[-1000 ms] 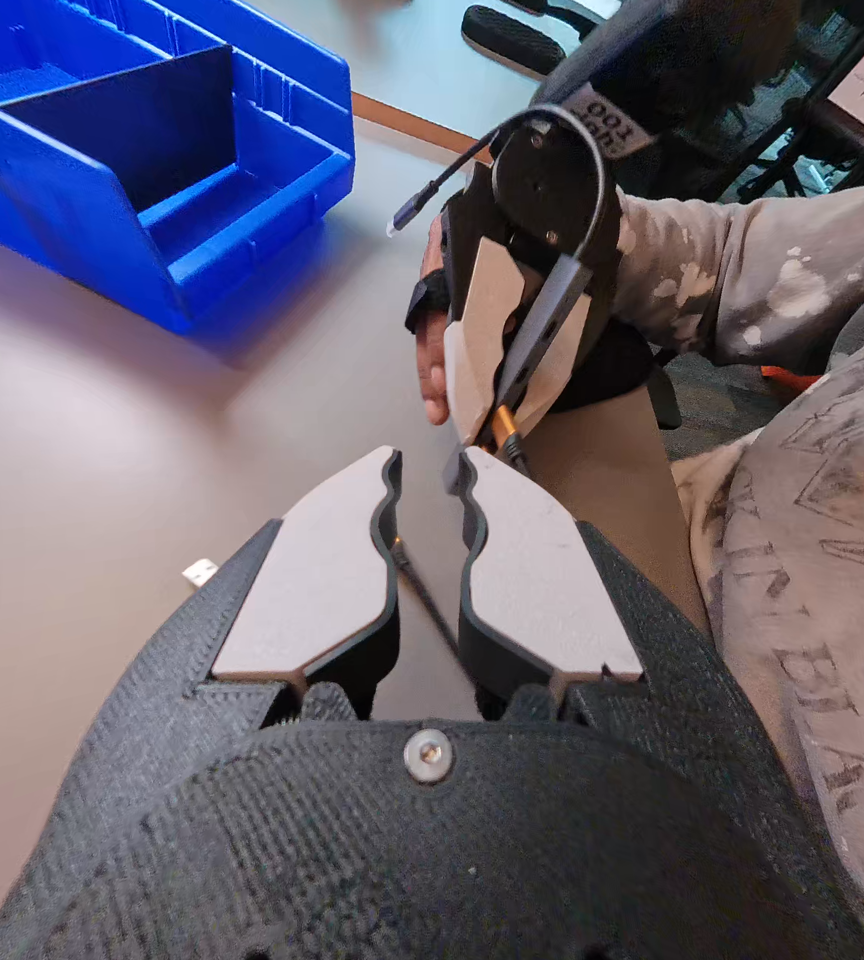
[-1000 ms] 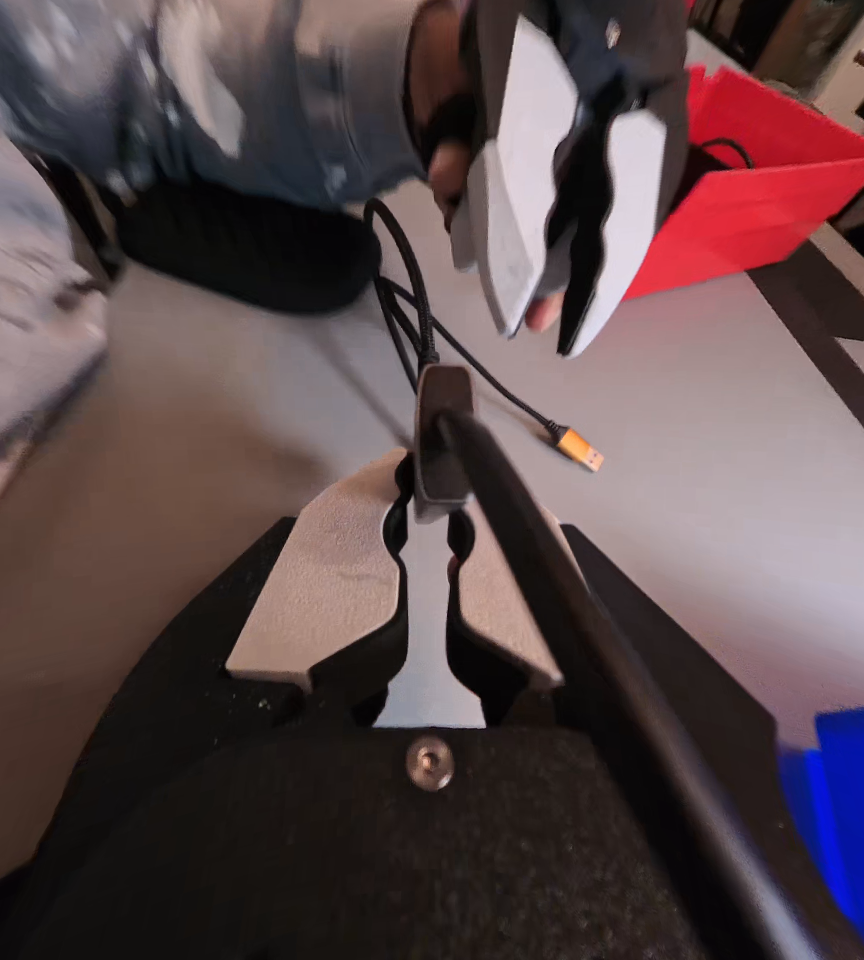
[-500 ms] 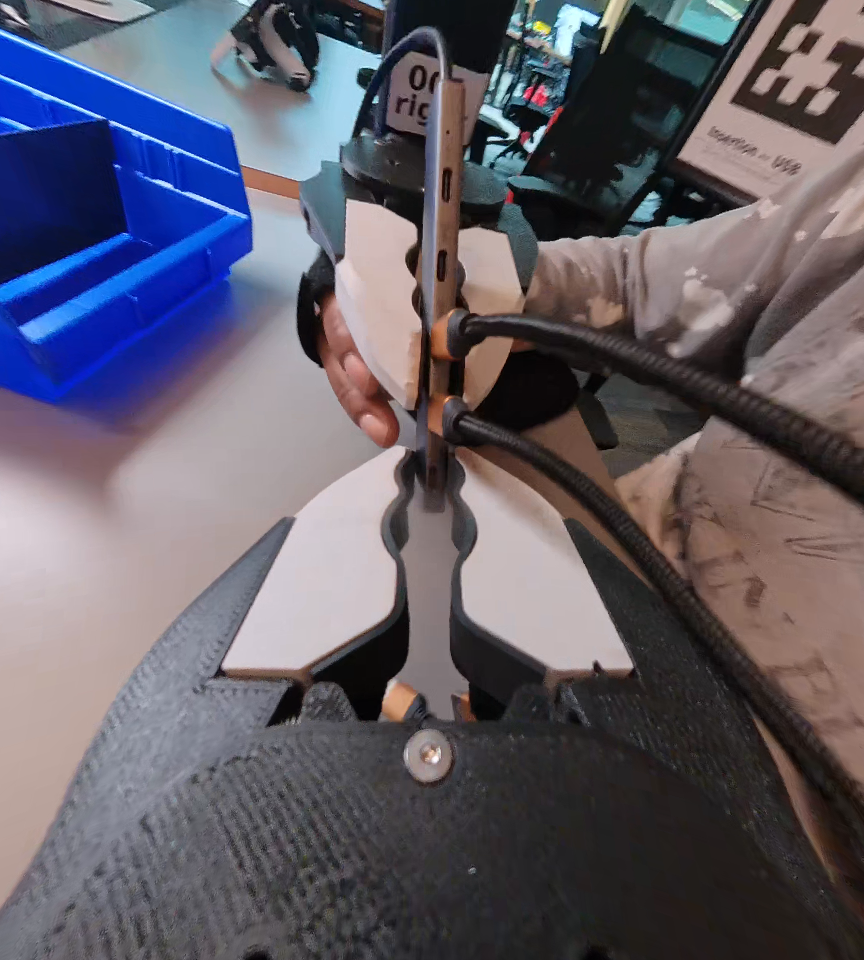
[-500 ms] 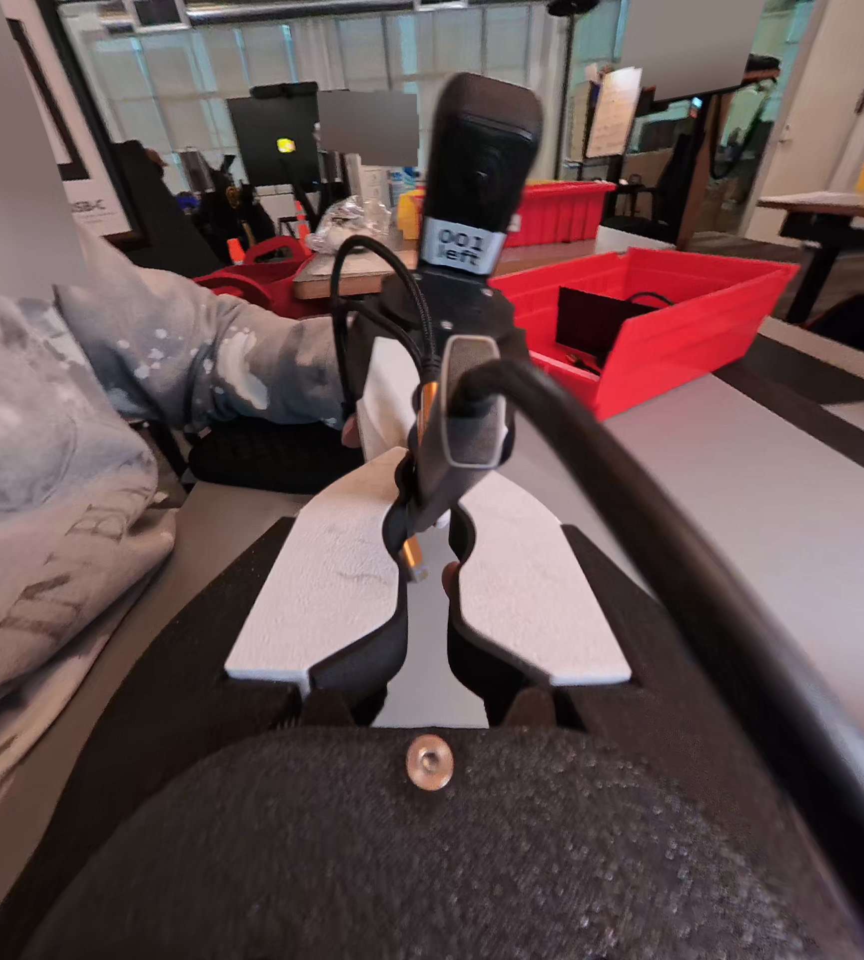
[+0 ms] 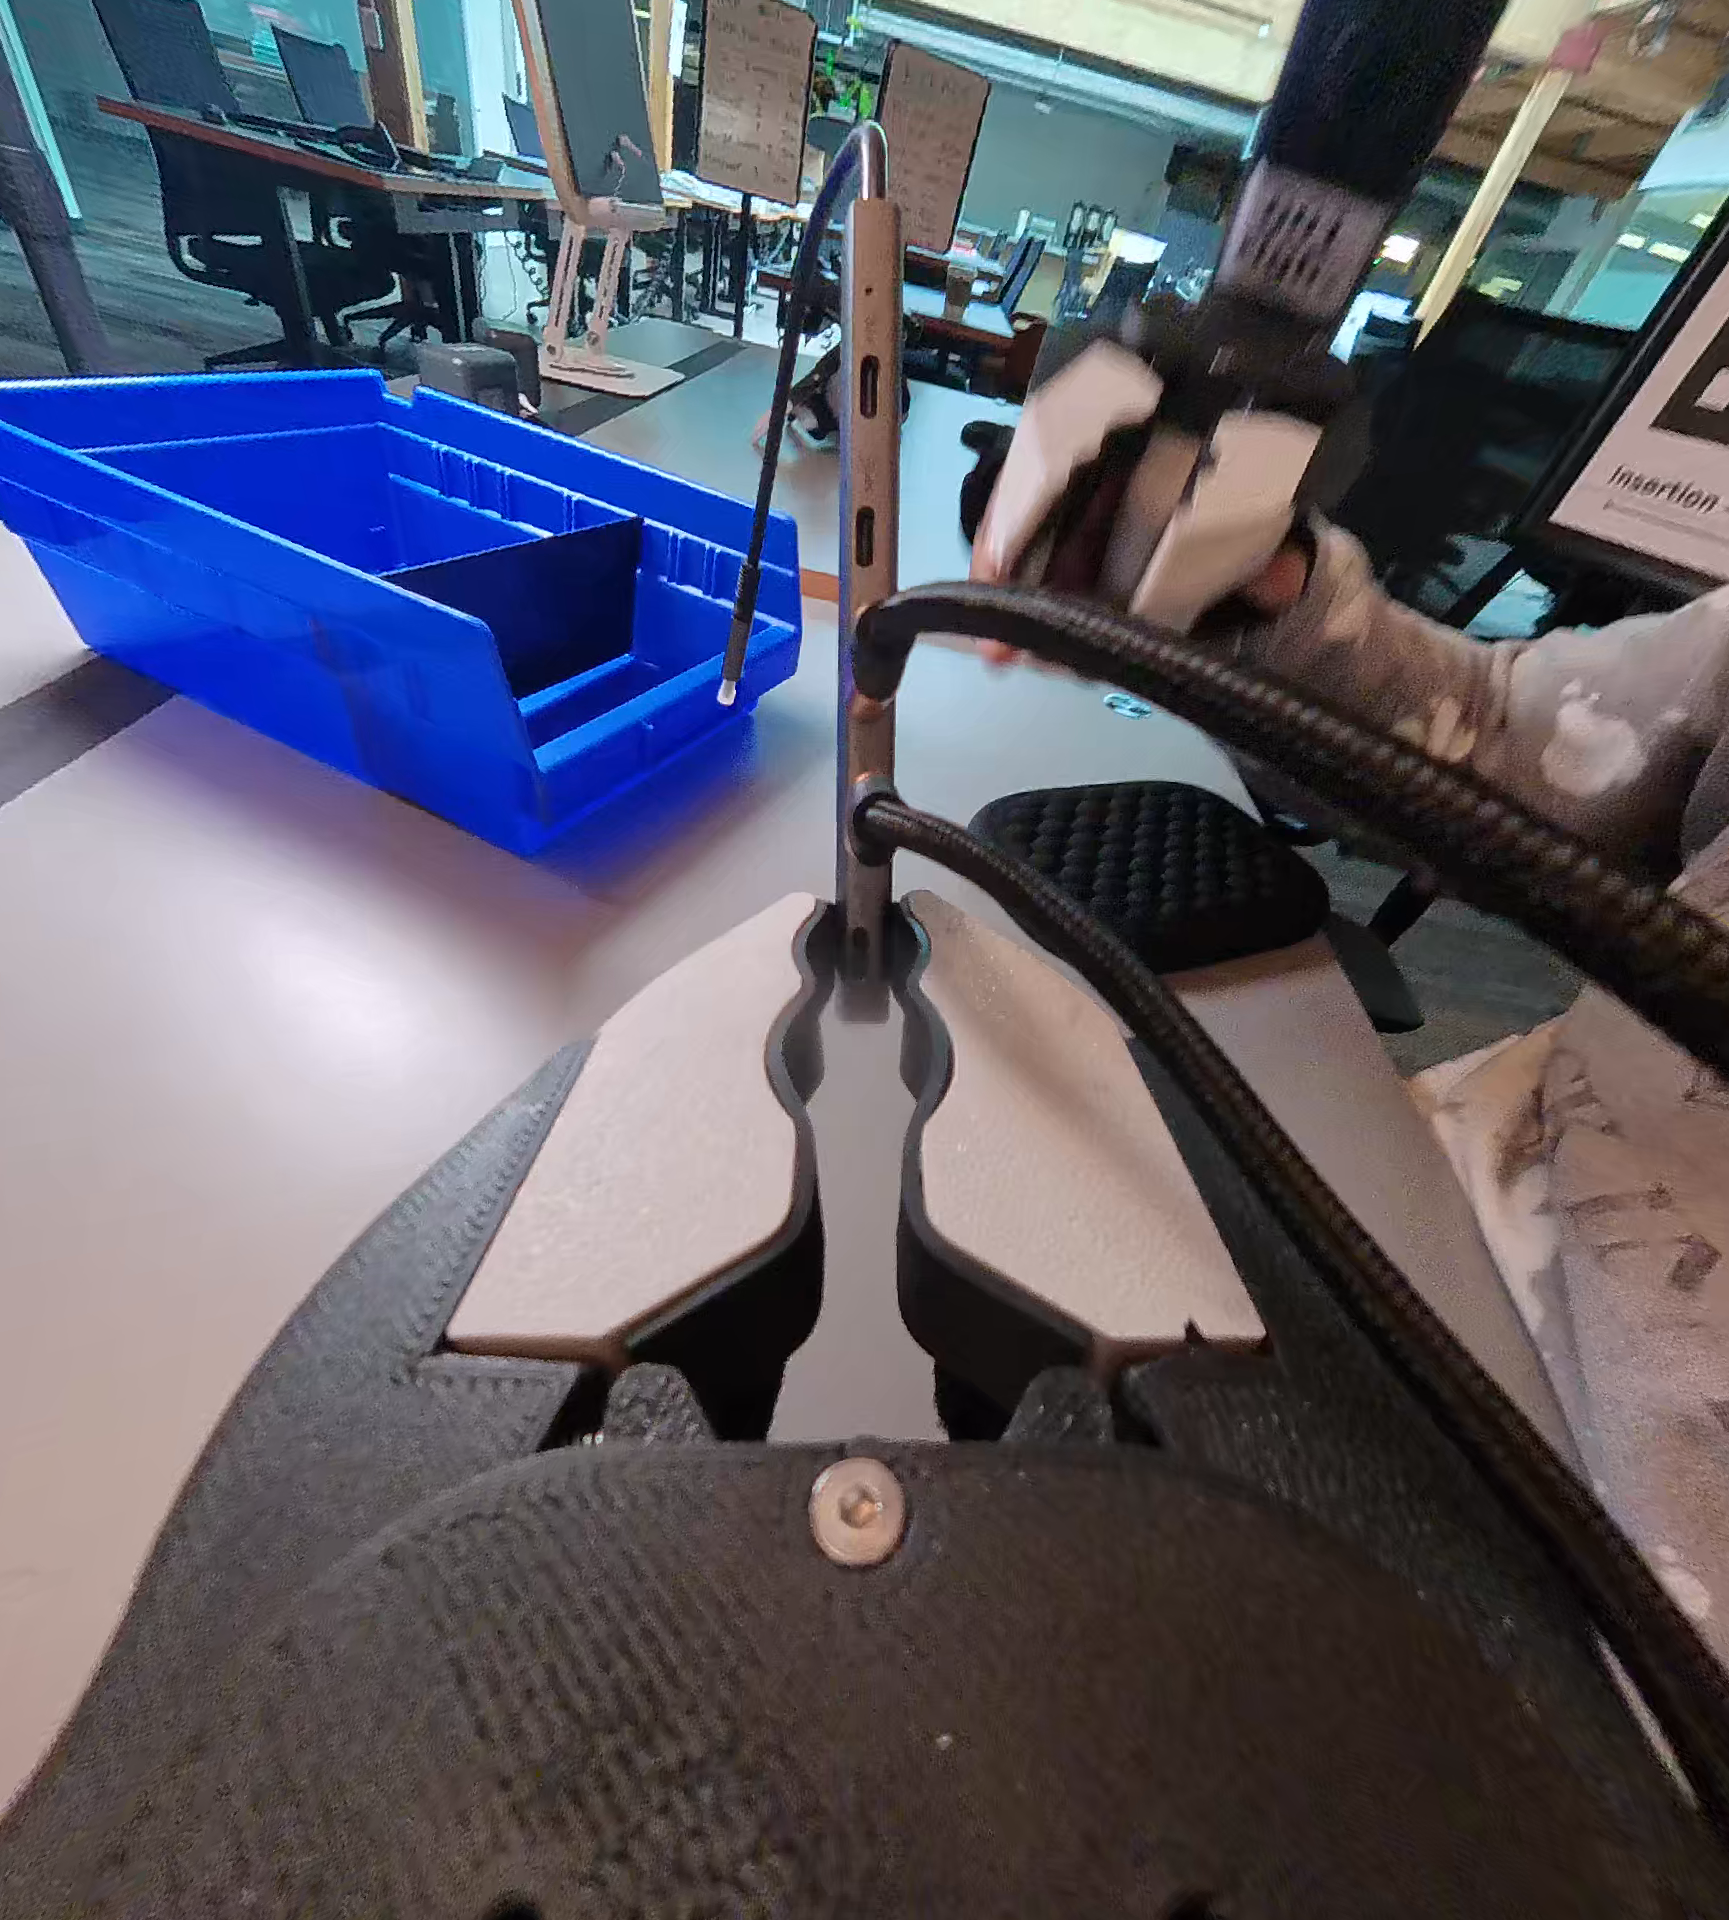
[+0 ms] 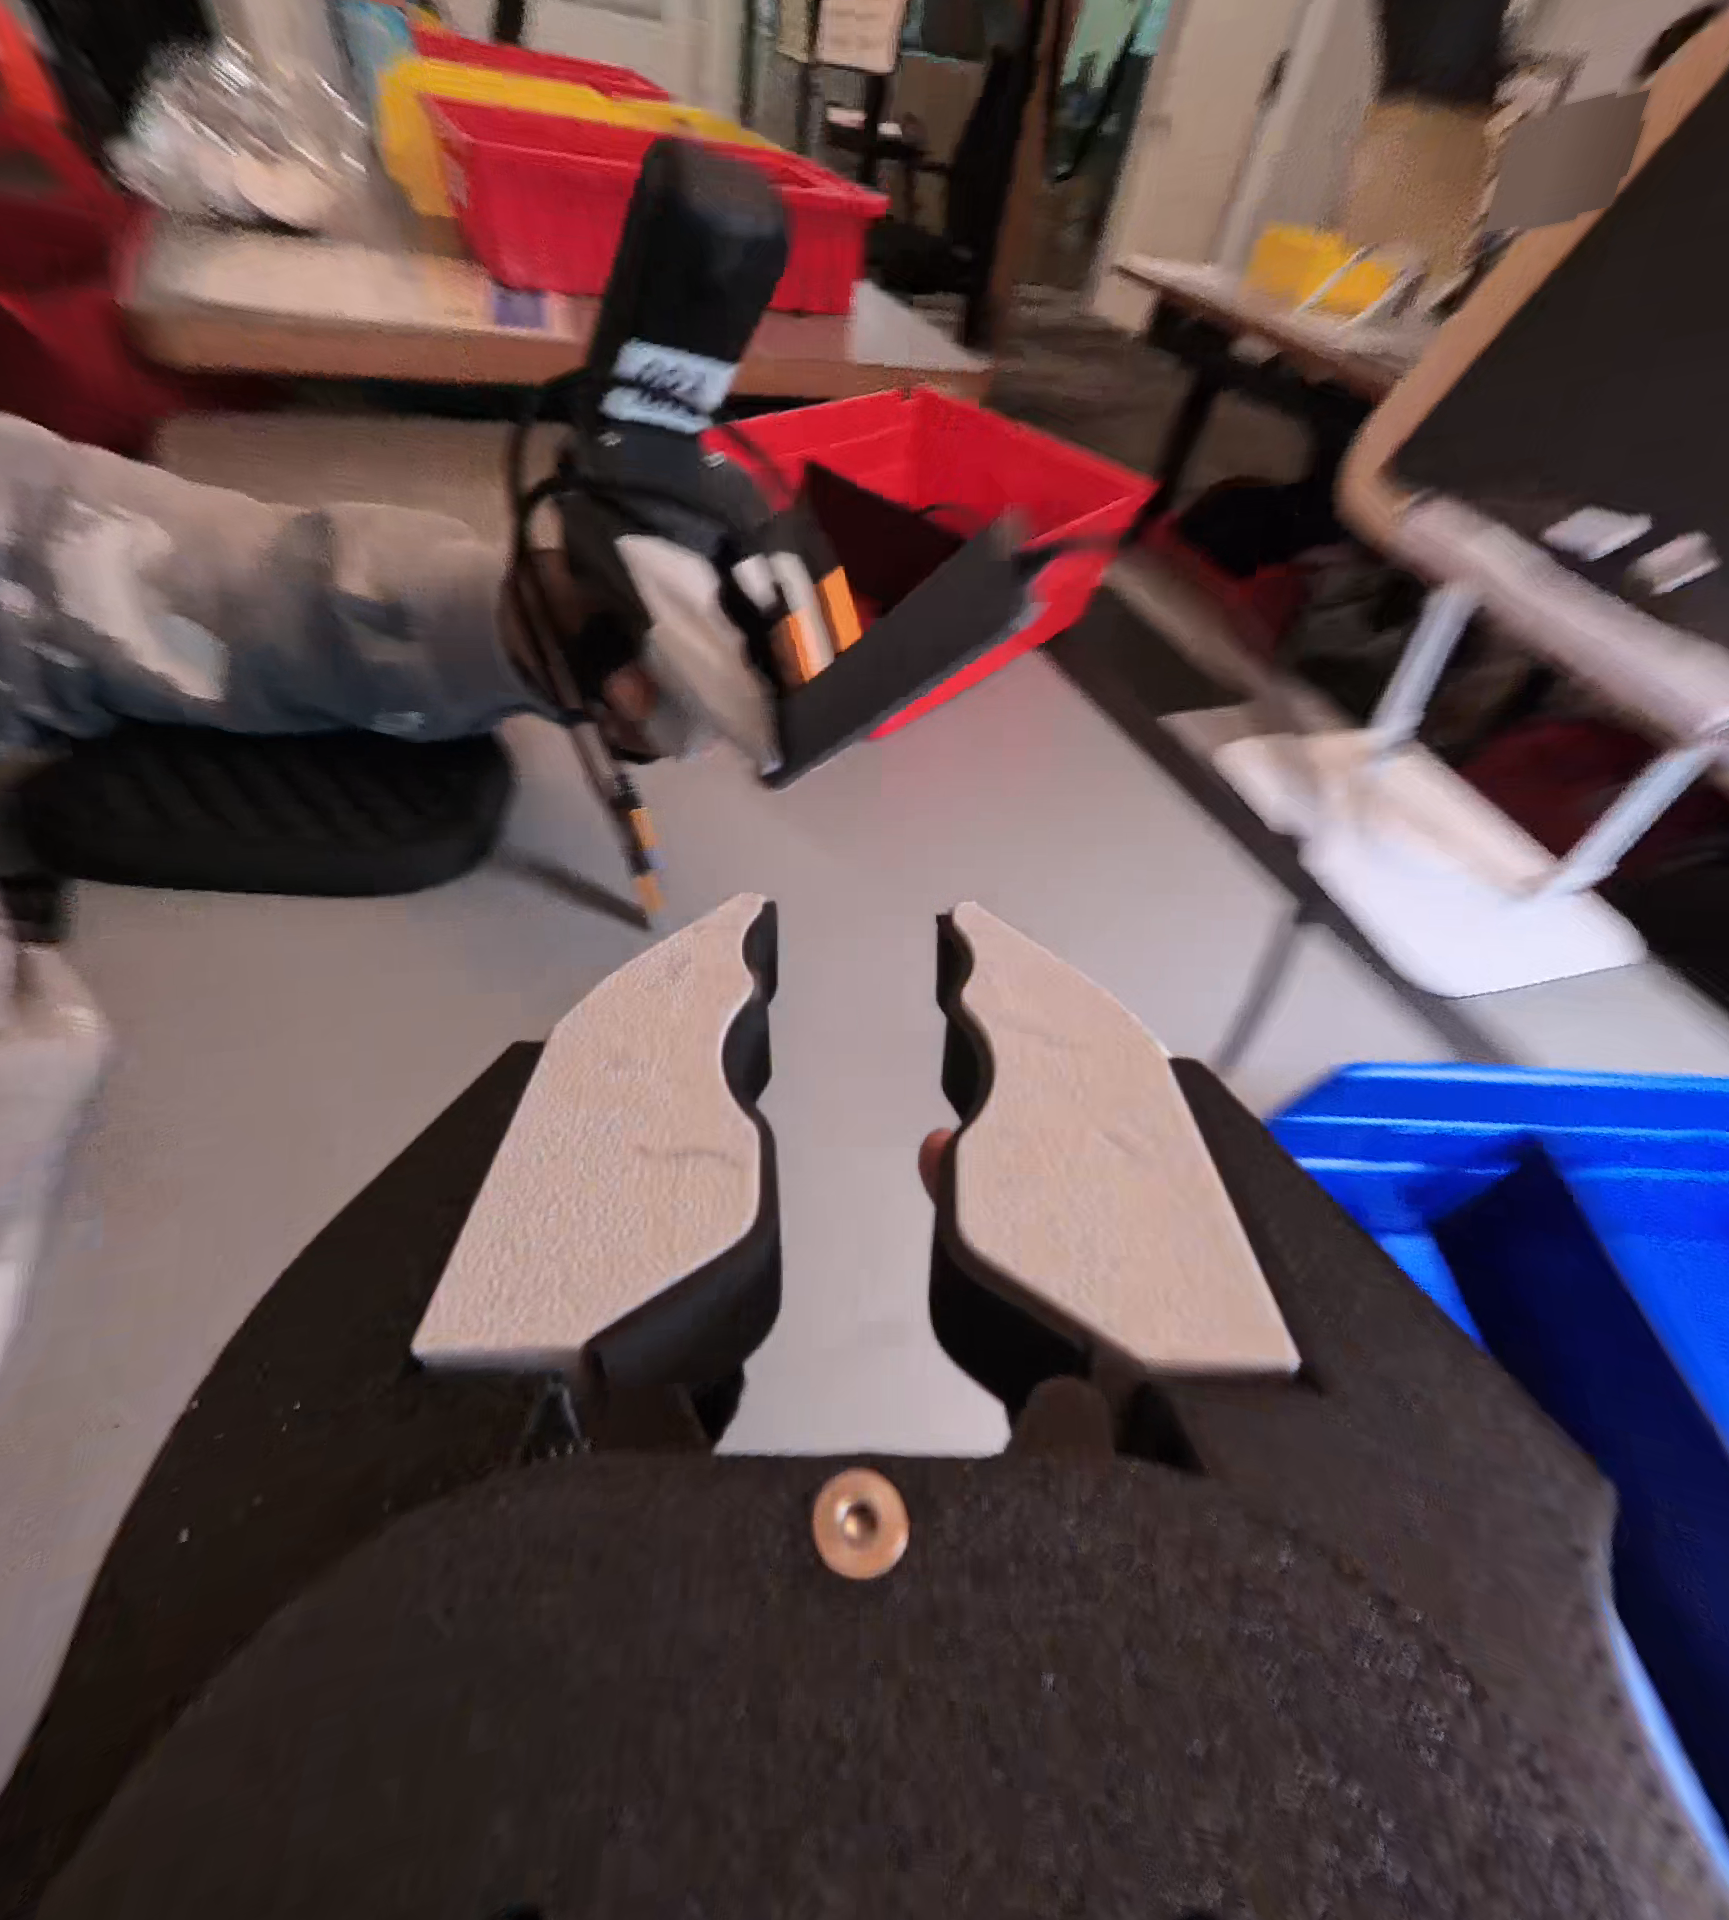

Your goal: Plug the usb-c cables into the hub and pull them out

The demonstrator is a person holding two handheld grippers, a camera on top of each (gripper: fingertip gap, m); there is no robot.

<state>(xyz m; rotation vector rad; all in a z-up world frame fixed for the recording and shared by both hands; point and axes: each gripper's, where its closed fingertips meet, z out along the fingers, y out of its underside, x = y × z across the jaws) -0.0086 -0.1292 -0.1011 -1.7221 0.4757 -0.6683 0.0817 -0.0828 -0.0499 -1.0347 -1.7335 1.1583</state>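
Observation:
A thin grey hub [image 5: 865,499] stands upright, edge-on. My left gripper [image 5: 862,925] is shut on its lower end. Two black braided cables [image 5: 1307,727] are plugged into its right edge, one above the other, and trail off to the right. The hub's own thin lead [image 5: 761,468] loops from its top and hangs down on the left. My right gripper [image 6: 855,925] is open and empty, held above the table; it shows blurred beyond the hub in the left wrist view [image 5: 1140,499]. In the right wrist view the hub [image 6: 901,644] shows orange plugs [image 6: 808,623].
A blue bin [image 5: 216,540] sits on the grey table at the left of the hub, and is close at my right gripper's right [image 6: 1618,1143]. A red bin [image 6: 995,468] stands farther off. A black chair armrest [image 5: 1151,873] and the person's sleeve [image 5: 1618,707] are at the table edge. Some 12 cm of space lies between my two pairs of fingers.
My left gripper closed on the hub's end. My right gripper, which held the hub before, has opened, let go and pulled away. The hub now stands upright in the left gripper alone.

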